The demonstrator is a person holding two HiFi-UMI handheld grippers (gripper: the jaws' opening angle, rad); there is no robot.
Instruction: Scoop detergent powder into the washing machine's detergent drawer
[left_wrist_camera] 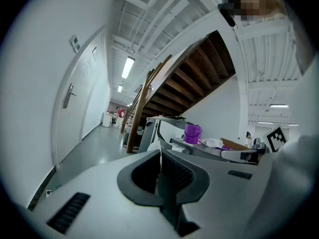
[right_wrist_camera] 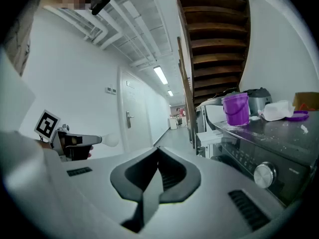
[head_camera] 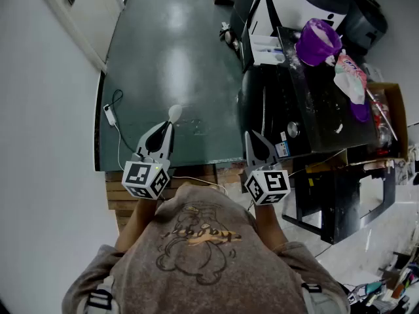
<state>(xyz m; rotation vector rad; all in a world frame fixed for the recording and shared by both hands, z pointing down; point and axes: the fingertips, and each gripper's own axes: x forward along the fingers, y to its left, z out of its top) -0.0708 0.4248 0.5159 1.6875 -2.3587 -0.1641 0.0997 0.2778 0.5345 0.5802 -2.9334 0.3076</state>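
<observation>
My left gripper (head_camera: 168, 125) is shut on the handle of a white scoop (head_camera: 175, 112), whose empty bowl sticks out past the fingertips over the green floor. In the left gripper view the scoop (left_wrist_camera: 158, 146) shows as a thin white edge between the shut jaws. My right gripper (head_camera: 251, 136) is shut with nothing in it, just left of the black washing machine (head_camera: 314, 120). The white detergent drawer (head_camera: 267, 48) stands pulled out at the machine's far left. On top of the machine are a purple bucket (head_camera: 317, 40), a detergent bag (head_camera: 350, 76) and a purple lid (head_camera: 359, 112).
A white cable and power strip (head_camera: 109, 114) lie on the floor by the left wall. A cardboard box (head_camera: 394, 113) sits right of the machine, and a black frame (head_camera: 337, 198) stands near it. Wooden boards (head_camera: 124, 191) lie under my left arm. A door (right_wrist_camera: 130, 117) is on the left wall.
</observation>
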